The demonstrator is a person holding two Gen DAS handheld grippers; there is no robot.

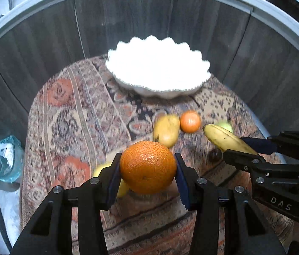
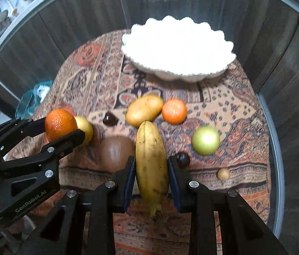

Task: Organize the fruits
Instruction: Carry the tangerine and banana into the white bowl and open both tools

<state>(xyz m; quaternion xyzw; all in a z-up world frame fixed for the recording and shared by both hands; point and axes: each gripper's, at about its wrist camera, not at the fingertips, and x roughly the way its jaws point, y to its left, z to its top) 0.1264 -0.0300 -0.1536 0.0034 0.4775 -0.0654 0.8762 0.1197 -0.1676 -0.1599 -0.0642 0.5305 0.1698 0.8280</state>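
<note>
White bowl (image 2: pixel 192 72) seemingly empty, interior overexposed; fruits lie outside it.

Bright orange round citrus (image 1: pixel 148 166), spotty yellow banana (image 2: pixel 152 165), plain white scalloped bowl (image 2: pixel 178 48), all over a reddish paisley-patterned tablecloth (image 2: pixel 234 106).

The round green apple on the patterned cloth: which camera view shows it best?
The right wrist view shows the round green apple best: whole and unobstructed, lying on the patterned cloth right of the yellow banana. In the left wrist view only a blurred green sliver shows behind the banana's tip.
</note>
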